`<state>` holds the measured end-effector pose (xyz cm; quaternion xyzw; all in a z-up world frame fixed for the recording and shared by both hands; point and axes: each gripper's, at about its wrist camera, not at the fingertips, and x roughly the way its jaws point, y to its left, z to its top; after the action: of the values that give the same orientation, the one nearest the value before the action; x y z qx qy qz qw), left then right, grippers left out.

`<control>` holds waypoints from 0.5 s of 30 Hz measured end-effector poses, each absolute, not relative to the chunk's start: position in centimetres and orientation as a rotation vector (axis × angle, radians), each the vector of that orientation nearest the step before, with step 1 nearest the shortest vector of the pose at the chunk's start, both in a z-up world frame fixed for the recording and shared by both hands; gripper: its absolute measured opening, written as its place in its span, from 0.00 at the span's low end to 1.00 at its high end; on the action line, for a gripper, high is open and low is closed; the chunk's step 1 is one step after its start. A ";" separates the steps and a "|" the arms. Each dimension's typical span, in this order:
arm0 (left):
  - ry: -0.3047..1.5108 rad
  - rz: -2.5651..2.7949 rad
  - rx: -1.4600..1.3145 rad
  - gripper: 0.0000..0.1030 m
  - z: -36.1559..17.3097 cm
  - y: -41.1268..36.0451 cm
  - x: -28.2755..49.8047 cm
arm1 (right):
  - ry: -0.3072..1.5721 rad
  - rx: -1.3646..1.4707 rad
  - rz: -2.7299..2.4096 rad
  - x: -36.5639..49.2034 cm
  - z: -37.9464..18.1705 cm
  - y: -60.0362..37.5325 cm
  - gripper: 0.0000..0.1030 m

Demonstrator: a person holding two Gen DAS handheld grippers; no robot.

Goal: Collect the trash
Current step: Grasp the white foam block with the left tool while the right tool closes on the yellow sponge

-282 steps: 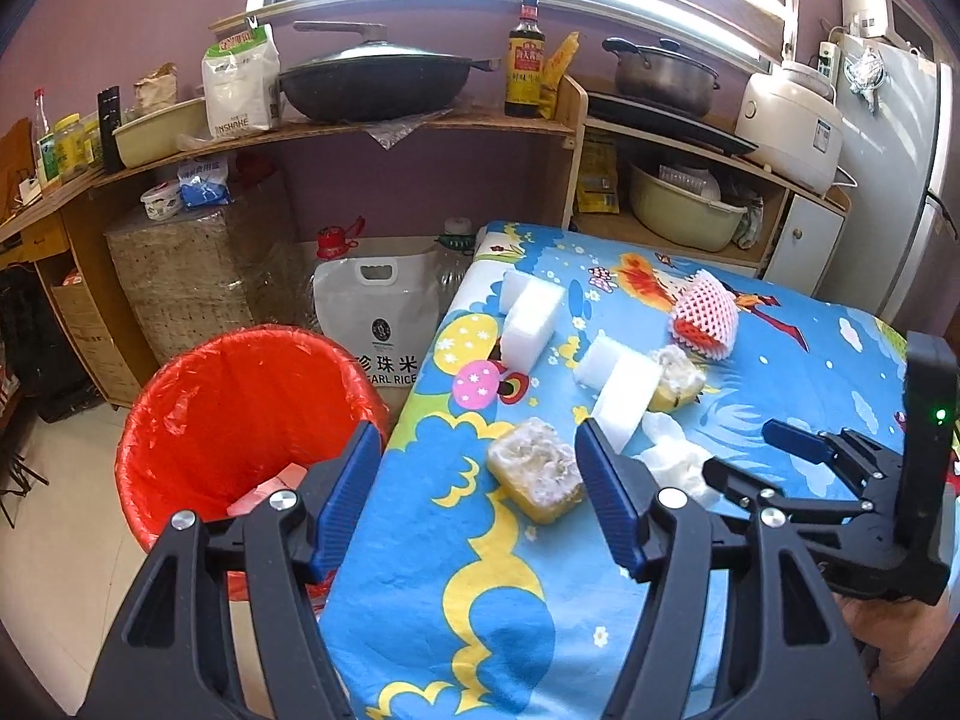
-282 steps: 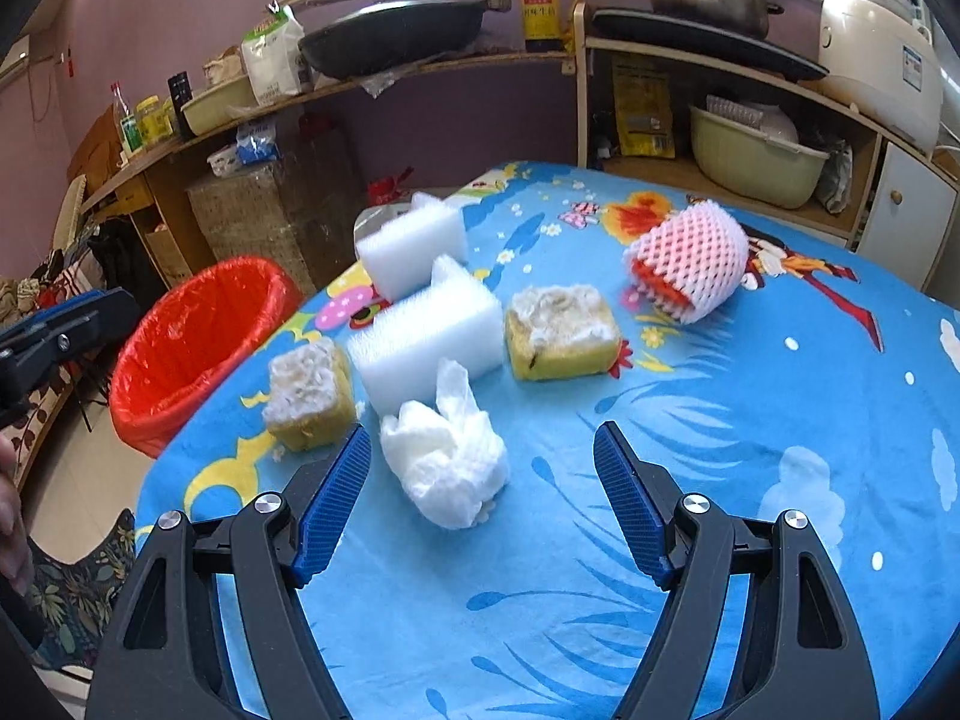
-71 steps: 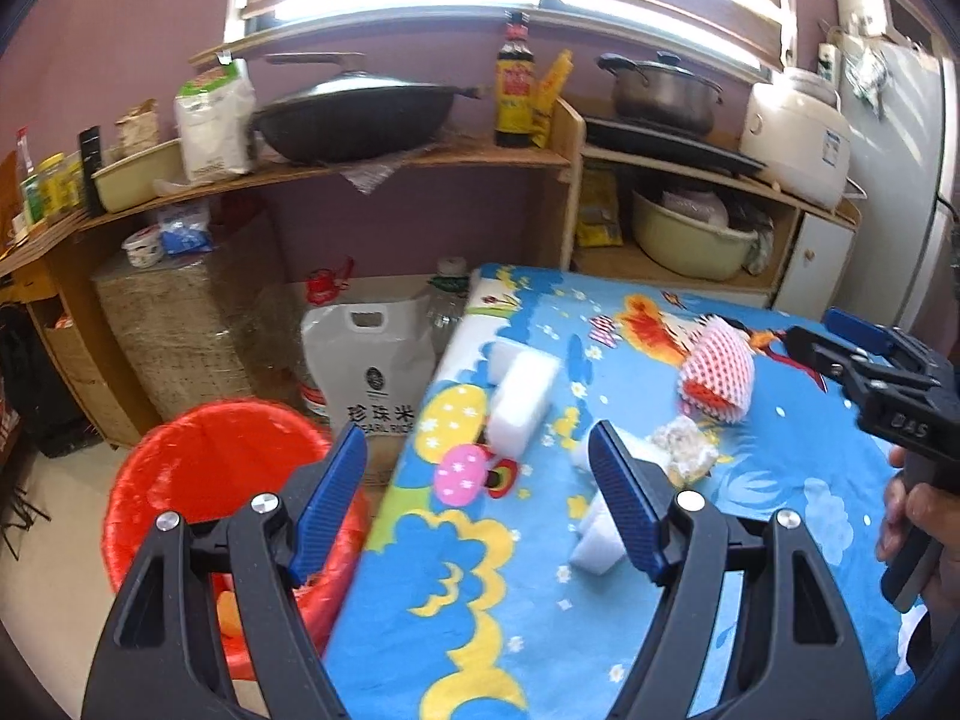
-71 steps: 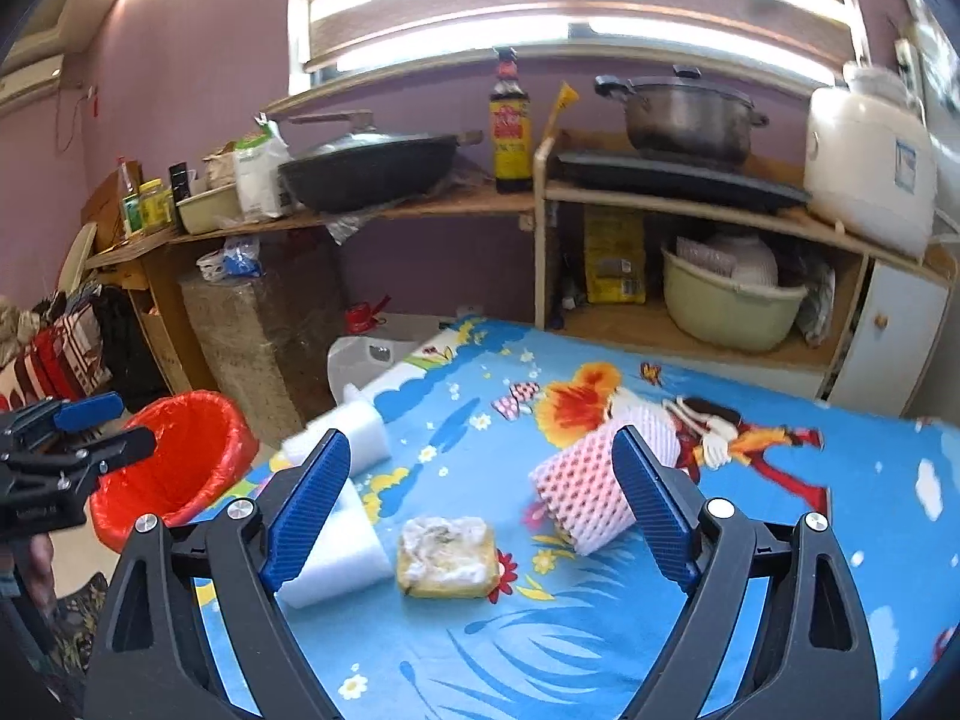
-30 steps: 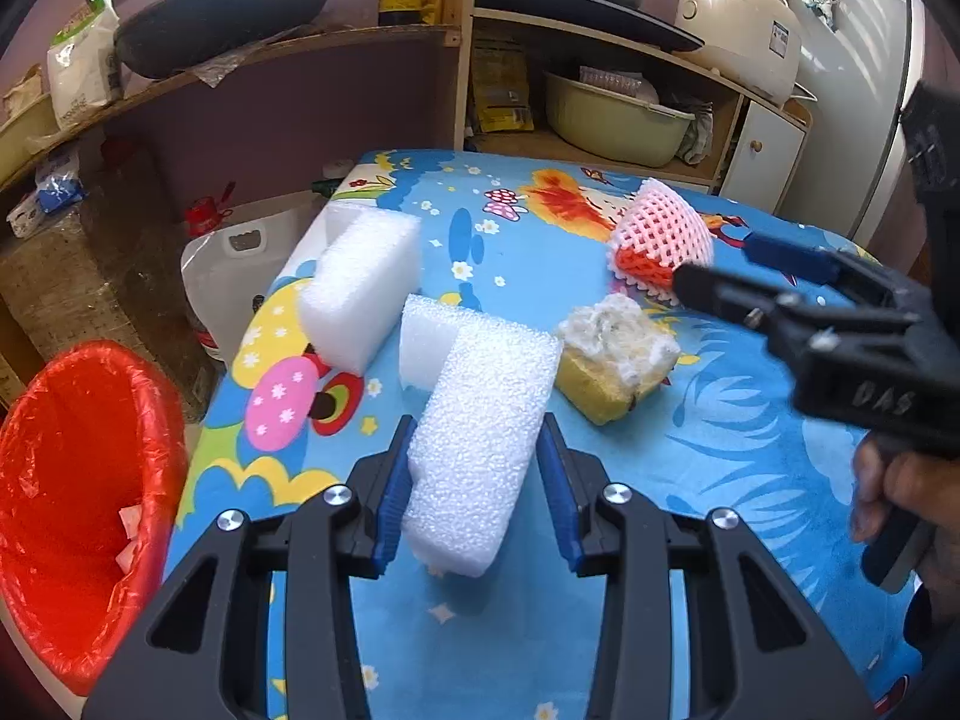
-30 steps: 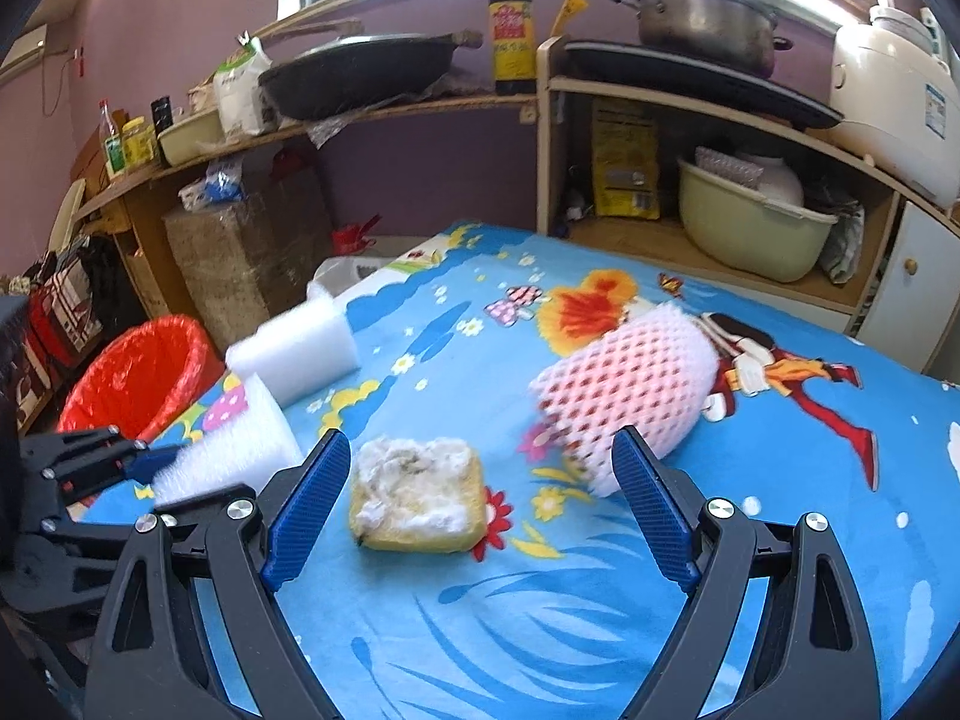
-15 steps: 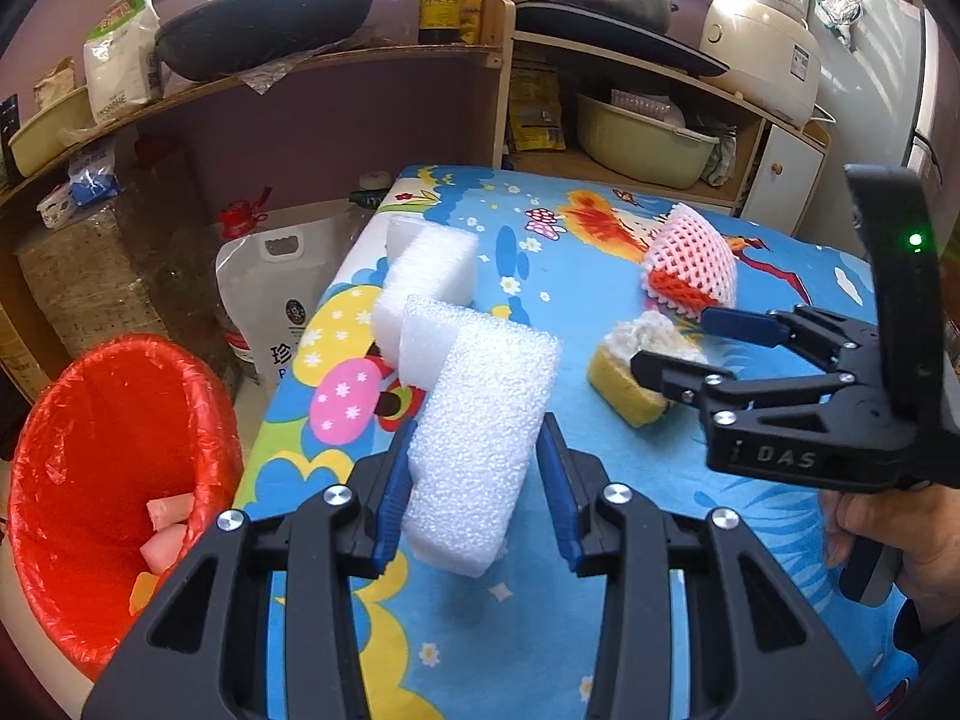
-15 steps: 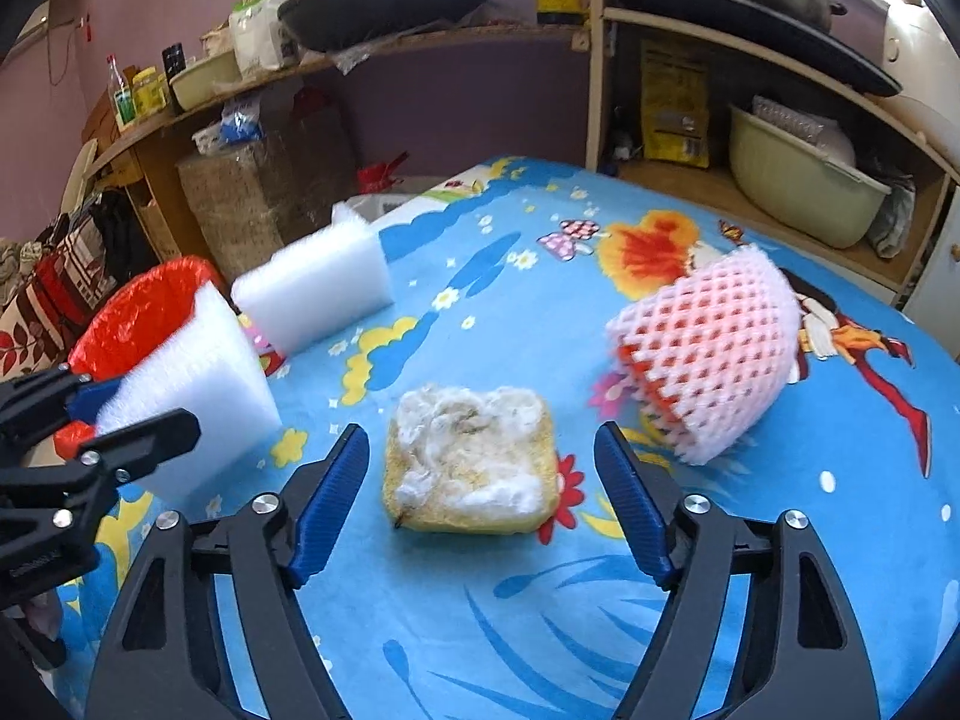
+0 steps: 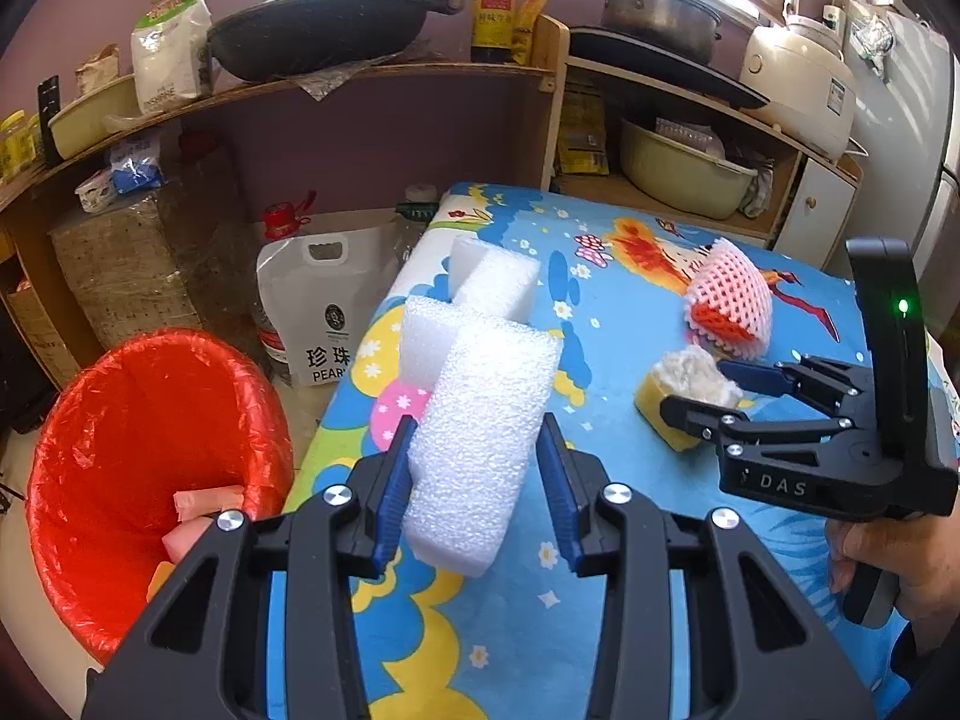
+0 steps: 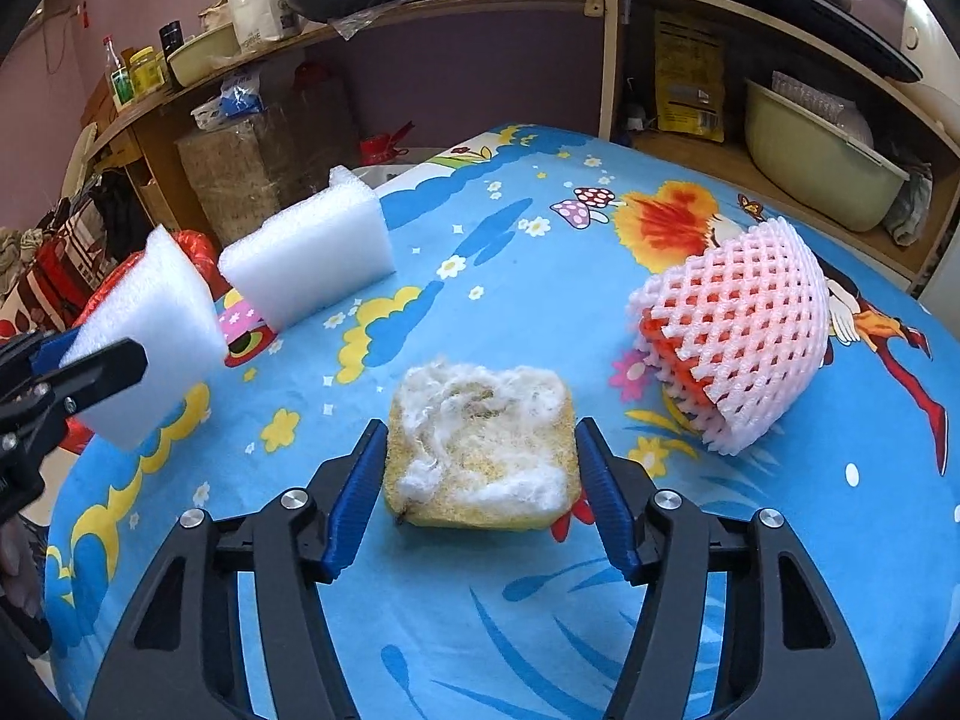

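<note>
Clamped between blue pads, the left gripper (image 9: 477, 468) holds a white foam block (image 9: 480, 438) lifted clear of the cartoon-print tablecloth (image 9: 600, 570), as seen from the left wrist camera. Beyond it, a second white foam block (image 9: 492, 285) lies at the table's far left edge. To the left, below the table, a red-lined trash bin (image 9: 120, 420) stands on the floor with pale pink scraps (image 9: 207, 504) at its bottom, and a white rice bag (image 9: 321, 312) stands behind it. At right, the right gripper (image 9: 714, 393), held in a person's hand (image 9: 882, 558), reaches down around a yellow sponge topped with white fluff (image 9: 684, 396), with a pink fruit net (image 9: 729, 303) lying just beyond. From the right wrist camera, the right gripper (image 10: 480, 480) has just been closing, and its blue pads (image 10: 360, 480) now sit against both sides of the yellow sponge (image 10: 480, 456), which rests on the tablecloth (image 10: 600, 630); whether they squeeze it cannot be told. The pink fruit net (image 10: 738, 354) lies to the right of the sponge, apart from it. At the left edge the left gripper (image 10: 72, 360) carries its foam block (image 10: 144, 330) above the table's edge, with the other foam block (image 10: 312, 258) resting farther back and the red bin (image 10: 192, 246) showing partly behind them.
</note>
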<state>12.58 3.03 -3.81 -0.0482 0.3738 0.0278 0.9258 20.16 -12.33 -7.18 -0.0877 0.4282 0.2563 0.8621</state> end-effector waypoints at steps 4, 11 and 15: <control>0.757 0.070 -0.102 0.38 -3.4 3.3 12.4 | 0.897 -0.185 0.538 20.1 -7.3 -12.3 0.58; 0.747 0.086 -0.107 0.38 -2.9 4.0 11.8 | 0.893 -0.189 0.534 20.0 -7.3 -12.1 0.62; 0.735 0.110 -0.115 0.38 -2.5 4.9 11.4 | 0.882 -0.183 0.532 19.9 -7.2 -12.2 0.59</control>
<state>11.36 4.94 -2.49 -0.0562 0.3588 0.0535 0.9302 19.90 -12.16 -7.25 -0.0874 0.4212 0.2541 0.8662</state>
